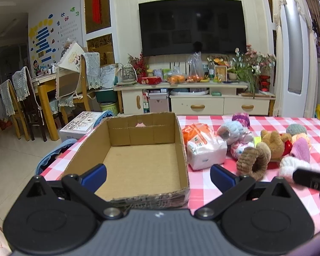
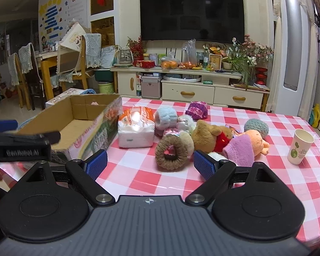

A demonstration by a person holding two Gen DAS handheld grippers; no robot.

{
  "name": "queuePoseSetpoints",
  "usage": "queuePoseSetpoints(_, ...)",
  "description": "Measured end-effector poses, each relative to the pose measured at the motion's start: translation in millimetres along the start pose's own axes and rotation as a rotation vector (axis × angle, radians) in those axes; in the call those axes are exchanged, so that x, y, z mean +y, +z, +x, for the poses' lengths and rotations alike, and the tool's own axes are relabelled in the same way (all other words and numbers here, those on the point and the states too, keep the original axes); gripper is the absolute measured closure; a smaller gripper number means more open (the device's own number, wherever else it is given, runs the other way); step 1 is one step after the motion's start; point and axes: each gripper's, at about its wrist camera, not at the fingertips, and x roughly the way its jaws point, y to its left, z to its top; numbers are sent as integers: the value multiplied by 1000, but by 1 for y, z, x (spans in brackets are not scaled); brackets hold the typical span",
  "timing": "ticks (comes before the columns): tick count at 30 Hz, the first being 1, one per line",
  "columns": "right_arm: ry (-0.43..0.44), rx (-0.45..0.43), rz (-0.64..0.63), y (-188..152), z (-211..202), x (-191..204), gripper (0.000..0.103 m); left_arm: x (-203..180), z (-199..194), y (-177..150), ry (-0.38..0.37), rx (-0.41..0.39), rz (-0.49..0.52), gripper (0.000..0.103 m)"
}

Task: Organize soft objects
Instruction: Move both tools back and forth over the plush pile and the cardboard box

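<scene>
The table, spread with a pink-and-white checked cloth, carries everything that matters here. Largest on it is the cardboard box, open-topped and empty, sitting at the left end; the left gripper hangs directly over its near wall with its blue pads spread wide and nothing between them. Right of the box, touching or nearly touching its side, lies a white pack of tissues, and beyond that the soft things huddle in a loose heap: a brown teddy bear in a red top, a lilac-and-orange plush toy, and a cluster of fluffy rings and balls in pale blue, purple and teal. Nearest of the heap is the brown fuzzy ring, lying flat with its hole facing up. The right gripper is also wide apart and empty, and the ring sits straight ahead of it, between the lines of its two pads, so the right hand looks the nearer and better placed for a first pick; the box lies to that gripper's left, which suggests a carry leftward across the tissue pack. A paper cup stands well apart at the right and seems no part of the job.
</scene>
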Motion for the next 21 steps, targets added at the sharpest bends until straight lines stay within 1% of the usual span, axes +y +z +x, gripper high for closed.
queuePoseSetpoints(3,-13,18,17,-9,5,-7,0,-1,2,1,-7,-28,-21,1)
queuePoseSetpoints(5,-39,19,23,-15,7,-13,0,-2,5,2,-4,-51,-40,1)
queuePoseSetpoints(10,-113,10,65,-24,13,-34,0,-13,27,10,56,-95,-62,1)
queuePoseSetpoints(12,-138,16,101,-25,16,-44,0,-16,40,13,61,-102,-76,1)
queuePoseSetpoints(14,-169,21,128,-28,20,-56,0,-20,53,16,72,-128,-91,0)
queuePoseSetpoints(17,-210,38,153,-33,26,-73,0,-25,68,17,117,-172,-89,0)
queuePoseSetpoints(19,-213,46,172,-36,30,-83,0,-26,77,18,134,-191,-89,0)
queuePoseSetpoints(21,-211,56,190,-38,35,-90,0,-27,84,17,149,-191,-79,1)
